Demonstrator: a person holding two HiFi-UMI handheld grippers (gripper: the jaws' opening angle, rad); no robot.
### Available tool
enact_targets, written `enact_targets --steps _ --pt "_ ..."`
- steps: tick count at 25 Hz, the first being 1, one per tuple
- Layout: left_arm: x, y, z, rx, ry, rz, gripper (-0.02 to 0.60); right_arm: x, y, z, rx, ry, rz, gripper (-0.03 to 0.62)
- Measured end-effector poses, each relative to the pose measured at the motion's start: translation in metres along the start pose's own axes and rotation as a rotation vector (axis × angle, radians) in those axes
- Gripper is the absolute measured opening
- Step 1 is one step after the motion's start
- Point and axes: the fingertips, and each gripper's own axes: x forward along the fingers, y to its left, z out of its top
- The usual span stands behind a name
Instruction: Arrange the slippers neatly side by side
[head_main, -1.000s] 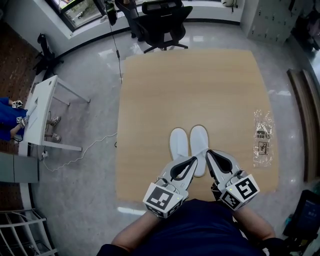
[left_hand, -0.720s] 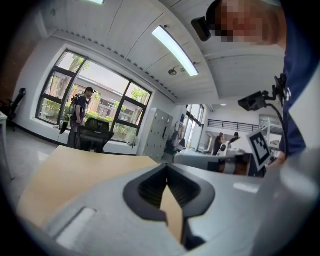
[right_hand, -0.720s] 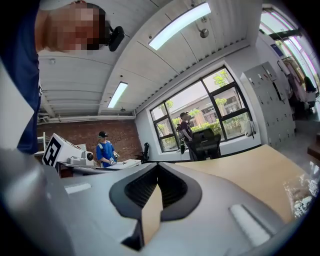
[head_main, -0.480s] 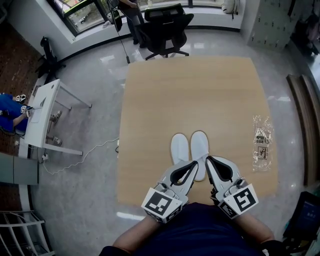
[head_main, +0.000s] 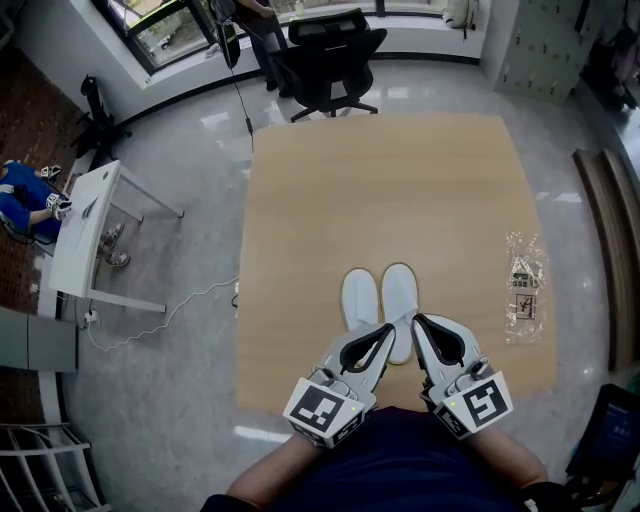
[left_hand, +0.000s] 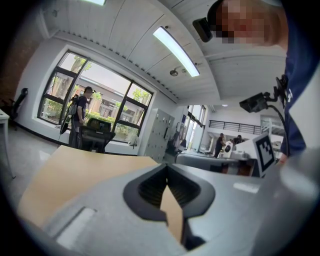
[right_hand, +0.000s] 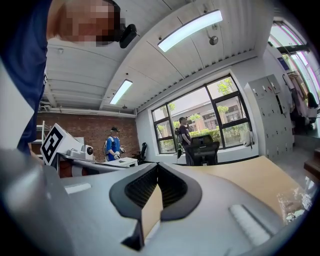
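Two white slippers lie side by side on the wooden table (head_main: 380, 180), toes pointing away: the left slipper (head_main: 359, 295) and the right slipper (head_main: 399, 290). Their heel ends are hidden under my grippers. My left gripper (head_main: 388, 320) hovers over the near end of the pair, jaws shut and empty. My right gripper (head_main: 418, 319) sits beside it, likewise shut with nothing held. In the left gripper view the shut jaw tips (left_hand: 167, 167) meet above the tabletop; the right gripper view shows its tips (right_hand: 158, 166) closed too. Neither gripper view shows the slippers.
A clear plastic bag (head_main: 524, 277) with printed labels lies near the table's right edge. A black office chair (head_main: 328, 55) stands beyond the far edge. A white side table (head_main: 85, 230) and a cable on the floor are at the left. People stand in the background.
The view has shifted slightly, so the table and slippers sit a little lower in frame. The right gripper has rolled slightly. The slippers have not moved.
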Motion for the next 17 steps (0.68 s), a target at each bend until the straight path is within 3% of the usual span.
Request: enact_targets --steps 17 --pt "0.001 0.002 -0.006 -0.017 0.015 0.006 0.003 0.002 0.003 -0.013 -0.002 0.034 0.01 0.011"
